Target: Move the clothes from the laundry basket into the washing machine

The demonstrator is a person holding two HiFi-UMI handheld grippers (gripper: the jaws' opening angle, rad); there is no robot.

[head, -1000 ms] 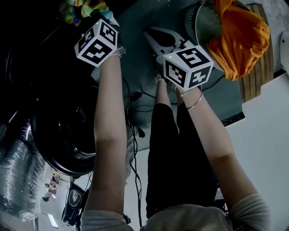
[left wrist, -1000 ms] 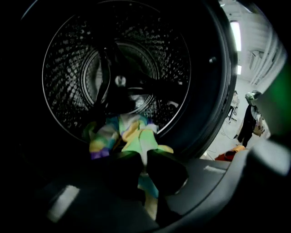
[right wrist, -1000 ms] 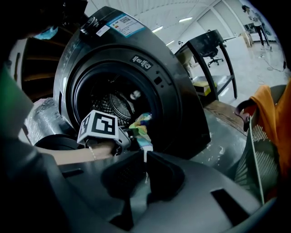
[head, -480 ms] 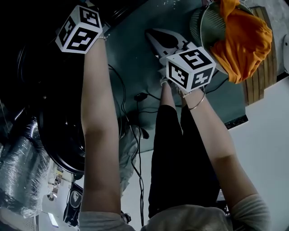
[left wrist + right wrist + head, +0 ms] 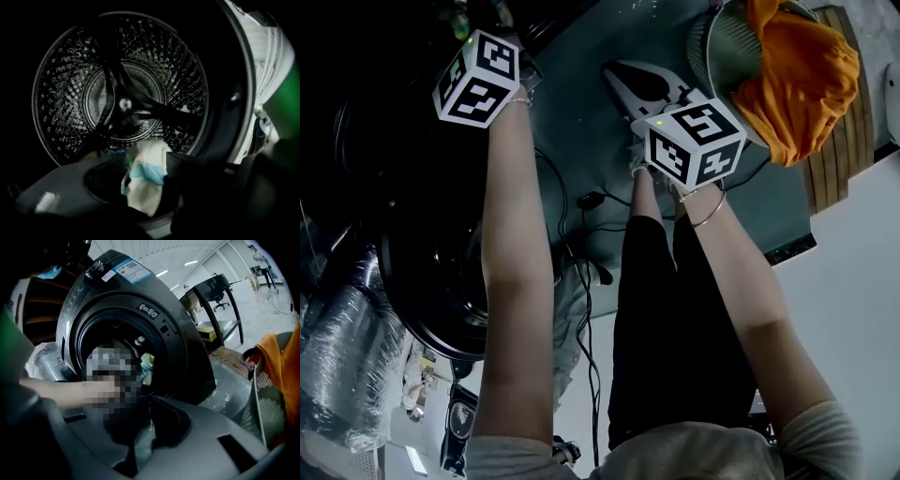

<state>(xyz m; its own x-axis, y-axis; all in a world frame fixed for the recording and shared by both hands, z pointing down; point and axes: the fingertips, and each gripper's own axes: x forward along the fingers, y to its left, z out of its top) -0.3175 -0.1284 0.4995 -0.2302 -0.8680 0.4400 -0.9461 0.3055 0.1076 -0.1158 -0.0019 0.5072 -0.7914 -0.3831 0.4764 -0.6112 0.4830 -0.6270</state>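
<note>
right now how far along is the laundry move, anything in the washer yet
Early on. Done: no clothes show in the washing machine drum. In hand: the left gripper is at the drum mouth, its jaws have just been opening, with a white-and-blue cloth loose between them. Left: the orange garment sits in the laundry basket; the right gripper is shut and empty.

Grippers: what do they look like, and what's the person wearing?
The left gripper and right gripper each have dark jaws and a white cube with black square markers. Left jaws have just been opening, cloth between them. The person wears pale short sleeves and bracelets.
</note>
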